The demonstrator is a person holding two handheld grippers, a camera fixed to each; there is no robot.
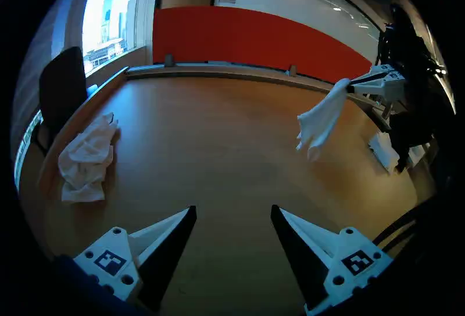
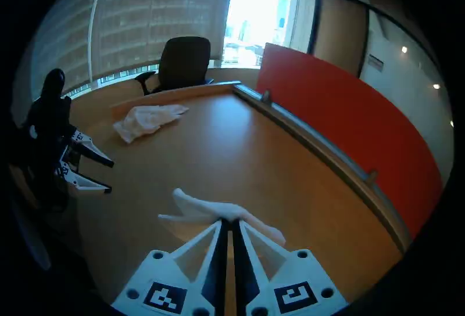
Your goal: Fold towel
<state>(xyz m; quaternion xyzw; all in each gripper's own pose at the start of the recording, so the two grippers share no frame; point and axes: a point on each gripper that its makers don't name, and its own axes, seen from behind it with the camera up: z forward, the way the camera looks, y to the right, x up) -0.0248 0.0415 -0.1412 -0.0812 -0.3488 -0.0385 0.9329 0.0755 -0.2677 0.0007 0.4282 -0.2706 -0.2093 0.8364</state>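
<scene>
My right gripper point(image 2: 231, 223) is pinched narrow on one end of a white towel point(image 1: 319, 121), which dangles from the fingers above the wooden table point(image 1: 221, 142). My left gripper point(image 1: 233, 208) is spread wide with nothing between its fingers (it hangs over the table's near side). A crumpled heap of white cloth point(image 1: 87, 162) lies well apart from the towel at the table's edge, near a dark chair point(image 1: 61, 89).

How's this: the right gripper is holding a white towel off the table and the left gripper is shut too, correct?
Not quite: the left gripper is open, as the left gripper view shows. The right gripper does hold the white towel off the table.
</scene>
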